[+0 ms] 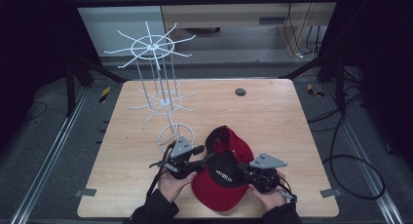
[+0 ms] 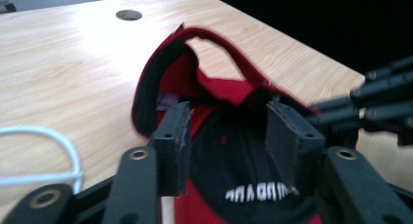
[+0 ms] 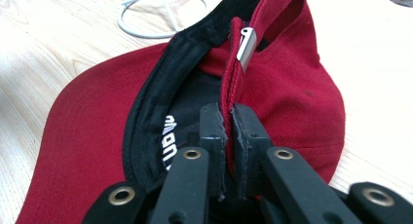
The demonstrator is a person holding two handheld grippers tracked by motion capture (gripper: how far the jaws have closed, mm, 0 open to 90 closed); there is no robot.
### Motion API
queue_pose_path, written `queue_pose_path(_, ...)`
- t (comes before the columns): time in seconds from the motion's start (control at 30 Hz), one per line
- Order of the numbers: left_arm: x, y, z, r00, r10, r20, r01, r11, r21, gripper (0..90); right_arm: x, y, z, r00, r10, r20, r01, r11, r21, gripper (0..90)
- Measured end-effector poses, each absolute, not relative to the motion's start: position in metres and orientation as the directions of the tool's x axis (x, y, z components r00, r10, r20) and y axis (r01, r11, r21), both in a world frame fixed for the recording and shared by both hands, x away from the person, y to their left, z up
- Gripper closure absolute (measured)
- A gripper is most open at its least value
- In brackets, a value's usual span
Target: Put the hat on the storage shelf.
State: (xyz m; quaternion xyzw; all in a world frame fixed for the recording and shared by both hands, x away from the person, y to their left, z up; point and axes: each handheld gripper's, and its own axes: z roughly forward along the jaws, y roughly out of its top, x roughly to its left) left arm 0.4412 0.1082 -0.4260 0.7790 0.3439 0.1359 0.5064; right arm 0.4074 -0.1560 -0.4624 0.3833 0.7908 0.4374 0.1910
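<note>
One red cap (image 1: pixel 229 170), upside down near the front edge of the worktop (image 1: pixel 272 117), black lining up. One right gripper (image 3: pixel 228 124), clamped tight on the cap's red rim fabric, below one metal buckle (image 3: pixel 246 47). One left gripper (image 2: pixel 226 139), spread wide, pads clear of the cloth, poised over the cap's hollow. Two hands low at the front edge, gripping from either side. One white wire rack (image 1: pixel 163 92) behind, upright.

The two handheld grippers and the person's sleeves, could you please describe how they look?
The left gripper and right gripper are black linkage frames, each topped by a grey three-cornered plate with small holes. Their jaws end in dark rectangular pads, worn at the edges, and brass-coloured rivets mark the pivots. A dark cable trails from the left one. The person wears dark sleeves.
</note>
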Motion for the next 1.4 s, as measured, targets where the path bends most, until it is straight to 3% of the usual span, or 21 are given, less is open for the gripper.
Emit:
queue_pose_path(0.43,0.469,0.062,-0.435,0.705,0.683,-0.191,0.473,-0.254,0.843,38.5,0.408,-0.154,-0.465,-0.643,0.765,0.034,0.444,0.336,0.831,86.1)
queue_pose_path(0.7,0.476,0.04,-0.439,0.71,0.674,-0.202,0.485,-0.261,0.835,38.3,0.408,-0.153,-0.465,-0.655,0.756,0.027,0.436,0.348,0.83,86.1)
queue_pose_path(0.87,0.483,0.035,-0.446,0.705,0.675,-0.217,0.516,-0.278,0.81,51.3,0.406,-0.152,-0.465,-0.669,0.743,0.025,0.427,0.356,0.831,86.1)
queue_pose_path(0.97,0.485,0.036,-0.446,0.703,0.669,-0.242,0.533,-0.27,0.802,69.6,0.406,-0.151,-0.466,-0.678,0.734,0.026,0.429,0.367,0.825,86.0)
queue_pose_path(1.0,0.486,0.036,-0.446,0.703,0.669,-0.243,0.535,-0.272,0.8,69.6,0.406,-0.151,-0.466,-0.678,0.734,0.026,0.429,0.367,0.825,86.0)
queue_pose_path(1.03,0.486,0.036,-0.446,0.702,0.667,-0.252,0.54,-0.267,0.798,78.9,0.406,-0.15,-0.466,-0.679,0.734,0.027,0.431,0.37,0.823,85.9)
queue_pose_path(1.07,0.486,0.035,-0.445,0.702,0.664,-0.257,0.545,-0.268,0.794,78.9,0.406,-0.15,-0.466,-0.679,0.734,0.027,0.431,0.37,0.823,85.9)
queue_pose_path(1.1,0.486,0.035,-0.445,0.703,0.664,-0.254,0.544,-0.272,0.794,85.5,0.406,-0.151,-0.467,-0.681,0.732,0.03,0.433,0.369,0.822,85.9)
queue_pose_path(1.27,0.484,0.036,-0.441,0.715,0.653,-0.248,0.529,-0.273,0.804,87.9,0.406,-0.151,-0.466,-0.683,0.73,0.036,0.43,0.361,0.828,83.9)
queue_pose_path(1.4,0.482,0.04,-0.437,0.722,0.654,-0.226,0.499,-0.266,0.825,88.2,0.406,-0.157,-0.462,-0.688,0.722,0.069,0.422,0.321,0.848,68.5)
